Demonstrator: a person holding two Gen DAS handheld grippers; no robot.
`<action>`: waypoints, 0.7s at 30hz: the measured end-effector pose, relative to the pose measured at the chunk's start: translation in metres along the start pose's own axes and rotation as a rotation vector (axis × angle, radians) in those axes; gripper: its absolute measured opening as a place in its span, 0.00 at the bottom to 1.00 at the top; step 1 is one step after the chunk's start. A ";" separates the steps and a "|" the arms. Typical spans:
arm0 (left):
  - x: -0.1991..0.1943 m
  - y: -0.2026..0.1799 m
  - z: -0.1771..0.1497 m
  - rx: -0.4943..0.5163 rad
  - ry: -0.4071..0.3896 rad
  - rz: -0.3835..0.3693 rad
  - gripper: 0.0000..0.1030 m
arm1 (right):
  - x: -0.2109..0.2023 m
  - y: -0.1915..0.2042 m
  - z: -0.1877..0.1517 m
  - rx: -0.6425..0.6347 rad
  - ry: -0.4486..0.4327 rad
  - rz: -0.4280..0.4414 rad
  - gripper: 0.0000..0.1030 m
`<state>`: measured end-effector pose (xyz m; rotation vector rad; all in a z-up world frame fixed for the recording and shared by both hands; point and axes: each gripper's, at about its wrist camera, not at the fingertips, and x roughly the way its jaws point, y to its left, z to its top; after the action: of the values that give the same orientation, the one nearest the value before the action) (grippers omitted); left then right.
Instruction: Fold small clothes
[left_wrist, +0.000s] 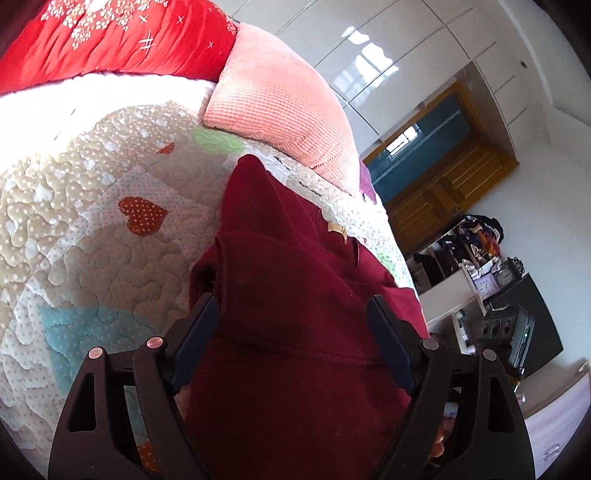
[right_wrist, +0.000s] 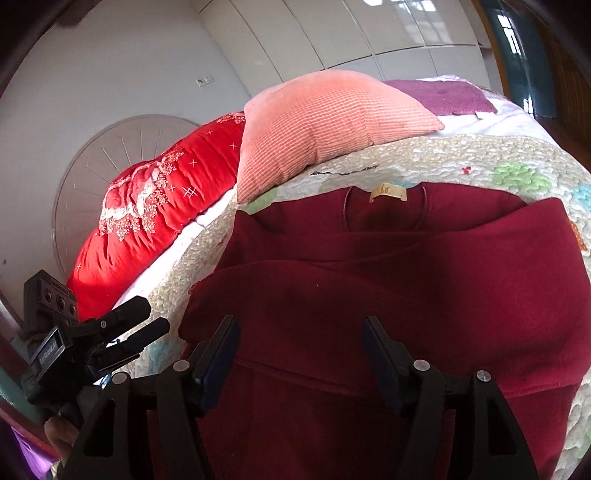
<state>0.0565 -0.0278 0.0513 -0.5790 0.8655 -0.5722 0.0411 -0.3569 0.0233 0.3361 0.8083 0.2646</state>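
Two black grippers are mine, one in each hand, both pointing at a dark red knitted sweater (right_wrist: 388, 280) lying on a bed. My left gripper (left_wrist: 293, 317) has its blue-padded fingers (left_wrist: 201, 328) spread wide apart, one on each side of the sweater's near edge, holding nothing. My right gripper (right_wrist: 301, 339) is likewise spread wide, its fingers (right_wrist: 221, 347) over the sweater without clamping it.

In the right wrist view the sweater lies flat on a cream quilted bedspread with hearts and pastel patches (right_wrist: 461, 158). Its round neckline points away from me, with a small beige label (right_wrist: 388, 193) showing inside the collar. Fabric is folded across the body, so a long straight folded edge runs across the chest, and a hem line crosses just in front of my fingers. The knit looks soft and slightly fuzzy.

Just beyond the collar rests a salmon-pink ribbed pillow (right_wrist: 332, 125), and beside that a bright red embroidered quilt (right_wrist: 159, 206). A purple cloth (right_wrist: 443, 96) lies farther back. My left gripper also appears at the lower left of this view, beside the bed's edge.
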 end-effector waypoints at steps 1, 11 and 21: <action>0.004 0.002 0.000 -0.010 0.015 0.005 0.80 | -0.007 -0.005 -0.002 0.003 -0.011 -0.014 0.64; 0.017 -0.016 -0.009 0.114 0.024 0.096 0.20 | -0.089 -0.066 -0.007 0.017 -0.104 -0.226 0.64; 0.009 -0.081 0.008 0.306 -0.025 0.088 0.06 | -0.064 -0.141 0.037 0.204 -0.075 -0.334 0.65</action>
<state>0.0494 -0.0893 0.1052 -0.2684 0.7574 -0.6023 0.0408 -0.5163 0.0345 0.3932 0.8054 -0.1434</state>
